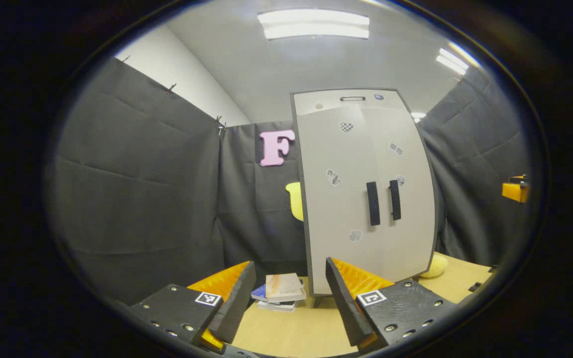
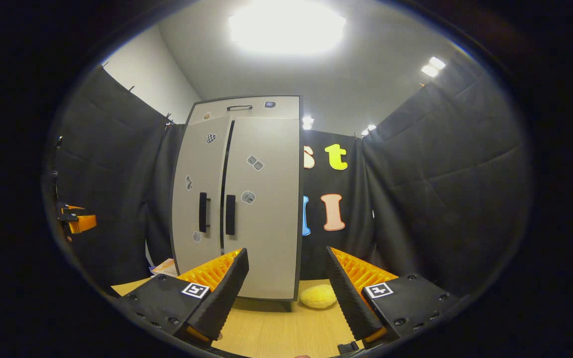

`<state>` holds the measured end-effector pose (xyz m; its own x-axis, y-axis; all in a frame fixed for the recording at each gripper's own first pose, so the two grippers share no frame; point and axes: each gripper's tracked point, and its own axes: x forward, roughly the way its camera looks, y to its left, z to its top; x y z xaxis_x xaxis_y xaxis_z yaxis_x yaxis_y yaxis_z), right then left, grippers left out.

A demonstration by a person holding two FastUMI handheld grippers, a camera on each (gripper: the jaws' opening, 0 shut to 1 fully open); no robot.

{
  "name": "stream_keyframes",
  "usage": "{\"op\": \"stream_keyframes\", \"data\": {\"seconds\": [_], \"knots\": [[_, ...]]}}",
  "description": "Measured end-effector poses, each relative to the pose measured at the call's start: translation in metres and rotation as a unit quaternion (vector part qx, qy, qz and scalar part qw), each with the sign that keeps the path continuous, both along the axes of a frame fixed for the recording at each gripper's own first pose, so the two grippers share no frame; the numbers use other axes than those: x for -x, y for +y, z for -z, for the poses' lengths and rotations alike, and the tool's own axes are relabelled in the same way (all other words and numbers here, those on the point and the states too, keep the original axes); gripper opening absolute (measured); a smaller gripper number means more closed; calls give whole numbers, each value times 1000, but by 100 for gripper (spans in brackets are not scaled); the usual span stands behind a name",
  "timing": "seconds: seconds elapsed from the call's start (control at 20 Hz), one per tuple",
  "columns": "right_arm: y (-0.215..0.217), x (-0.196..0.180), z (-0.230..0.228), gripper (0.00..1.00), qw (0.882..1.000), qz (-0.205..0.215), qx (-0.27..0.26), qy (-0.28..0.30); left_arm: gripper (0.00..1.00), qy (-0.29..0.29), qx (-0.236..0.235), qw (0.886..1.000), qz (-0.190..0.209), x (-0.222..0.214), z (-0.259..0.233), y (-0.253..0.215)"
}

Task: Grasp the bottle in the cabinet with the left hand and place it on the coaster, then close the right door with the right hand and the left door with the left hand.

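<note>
Left tool [image 1: 289,298] wide open, empty, above desk [image 1: 291,333]. Right tool [image 2: 286,293] likewise, open desk ahead. Cabinet [image 1: 366,194] beyond, both doors shut; books [image 1: 281,291] left of base, yellow plush [image 2: 318,296] right.

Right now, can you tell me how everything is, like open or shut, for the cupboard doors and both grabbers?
Tall grey two-door cabinet: upright on the wooden table.
Left door: shut.
Right door: shut.
Left gripper: open, holding nothing.
Right gripper: open, holding nothing.
Small stack of books: lying flat beside the cabinet.
Soft yellow toy: resting on the table by the cabinet.
</note>
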<state>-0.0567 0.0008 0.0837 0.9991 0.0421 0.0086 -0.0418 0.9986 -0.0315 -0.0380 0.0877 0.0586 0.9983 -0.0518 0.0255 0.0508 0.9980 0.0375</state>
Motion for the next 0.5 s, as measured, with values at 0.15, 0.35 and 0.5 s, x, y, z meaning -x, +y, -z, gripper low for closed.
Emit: {"op": "stream_keyframes", "data": {"seconds": [0.15, 0.35, 0.5], "knots": [[0, 0, 0, 98, 1000, 0, -5, 1, 83, -3, -2, 1000, 2, 4, -3, 0], [3, 0, 4, 96, 1000, -5, -9, 7, 83, -3, -1, 1000, -1, 6, -3, 2], [2, -2, 7, 98, 1000, -6, -5, 8, 83, 3, -3, 1000, -4, 5, -1, 6]]}}
